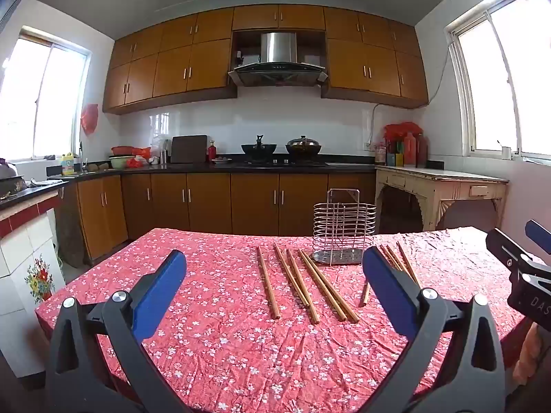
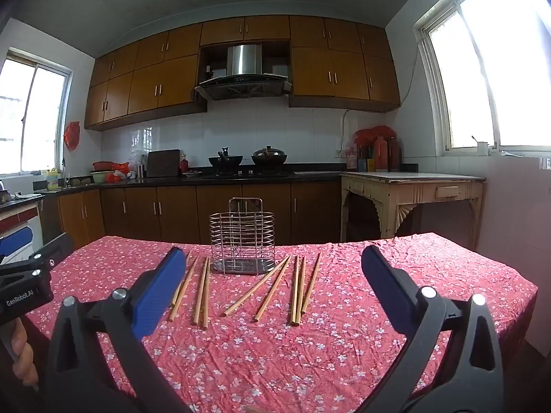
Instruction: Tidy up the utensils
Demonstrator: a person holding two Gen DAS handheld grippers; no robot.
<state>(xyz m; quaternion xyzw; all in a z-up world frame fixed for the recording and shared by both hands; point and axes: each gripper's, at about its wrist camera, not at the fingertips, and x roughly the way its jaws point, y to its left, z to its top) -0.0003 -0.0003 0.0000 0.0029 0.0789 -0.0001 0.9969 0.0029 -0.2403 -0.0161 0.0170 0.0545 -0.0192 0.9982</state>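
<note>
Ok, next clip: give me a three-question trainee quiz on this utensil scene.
1. True or false: the wire holder already contains chopsticks.
2. Multiple choice: the chopsticks lie (A) on the floral tablecloth, (B) on the stove, (C) in a drawer.
3. Short answer: what state are the left hand-held gripper and the right hand-held gripper in?

Key: 1. False, it stands empty. 2. A. 3. Both open, holding nothing.
</note>
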